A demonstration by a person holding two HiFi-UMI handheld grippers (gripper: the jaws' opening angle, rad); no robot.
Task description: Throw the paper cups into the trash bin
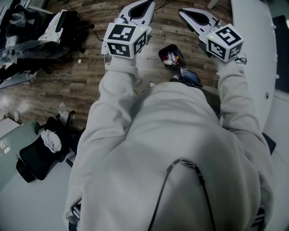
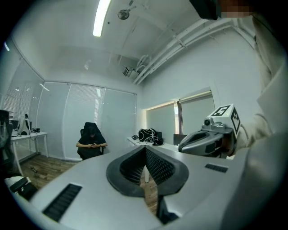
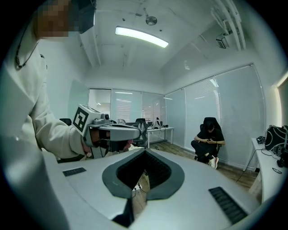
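Note:
No paper cup shows in any view. A small dark bin (image 1: 170, 56) with white and red bits inside stands on the wooden floor, below and between my two grippers. My left gripper (image 1: 143, 4) is held up in front of the chest, jaws together and empty; its own view shows the pads (image 2: 153, 167) meeting along a thin slit. My right gripper (image 1: 183, 12) is level with it, a little apart, also shut on nothing, and its pads (image 3: 150, 173) touch. Each gripper shows in the other's view: the right gripper (image 2: 200, 140) and the left gripper (image 3: 118, 131).
A white table (image 1: 257, 49) runs along the right. A black office chair (image 1: 38, 155) stands at lower left, and dark bags and gear (image 1: 36, 31) lie at upper left. A person in black (image 3: 208, 137) sits by the glass wall. A desk with a black bag (image 2: 150, 134) is farther off.

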